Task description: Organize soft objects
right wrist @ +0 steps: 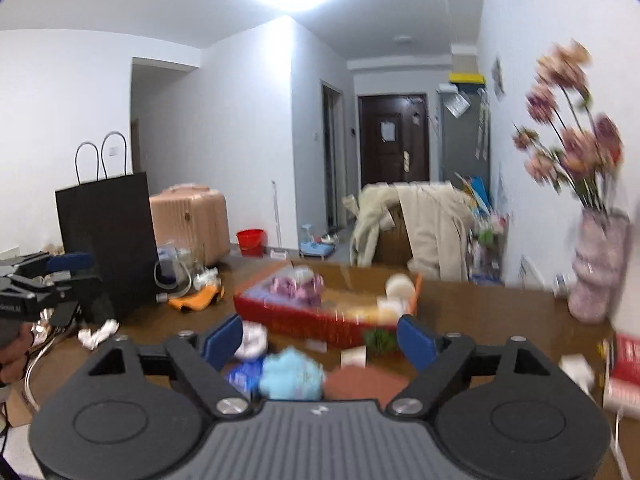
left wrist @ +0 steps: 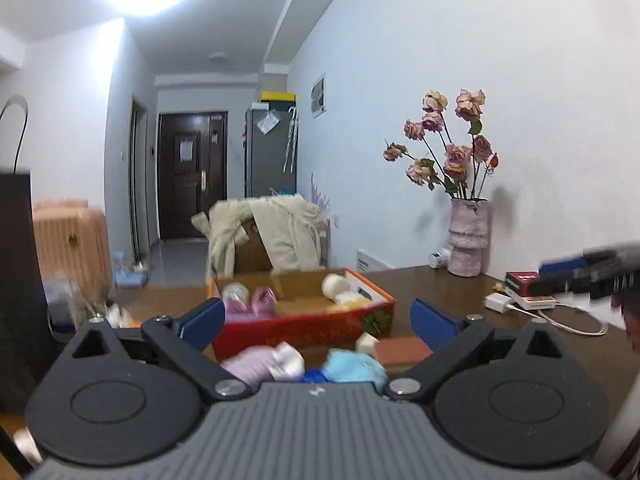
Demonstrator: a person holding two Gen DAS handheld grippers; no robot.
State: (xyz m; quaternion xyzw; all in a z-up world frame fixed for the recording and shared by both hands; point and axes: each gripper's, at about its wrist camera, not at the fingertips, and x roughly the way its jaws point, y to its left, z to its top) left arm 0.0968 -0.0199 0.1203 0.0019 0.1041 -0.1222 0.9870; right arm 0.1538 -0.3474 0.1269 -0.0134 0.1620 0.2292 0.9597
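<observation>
A red cardboard box (left wrist: pixel 304 330) stands on the brown table (left wrist: pixel 460 292) and holds a pink soft item (left wrist: pixel 252 300) and a cream plush (left wrist: pixel 336 286). In front of it lie a lilac soft item (left wrist: pixel 252 366), a light blue soft item (left wrist: pixel 354 366) and a reddish-brown pad (left wrist: pixel 404 350). My left gripper (left wrist: pixel 318 320) is open above this pile with nothing between its fingers. My right gripper (right wrist: pixel 320 338) is open too, over the light blue soft item (right wrist: pixel 290 374), with a white soft item (right wrist: pixel 252 340) beside its left finger. The box (right wrist: pixel 304 324) lies just beyond.
A pink vase of dried roses (left wrist: pixel 468 236) stands at the wall. A white charger with cable (left wrist: pixel 500 304) and a red-black packet (left wrist: pixel 520 280) lie to the right. A black paper bag (right wrist: pixel 104 240) and an orange cloth (right wrist: pixel 196 298) sit at the left. A coat-draped chair (left wrist: pixel 272 236) stands behind the table.
</observation>
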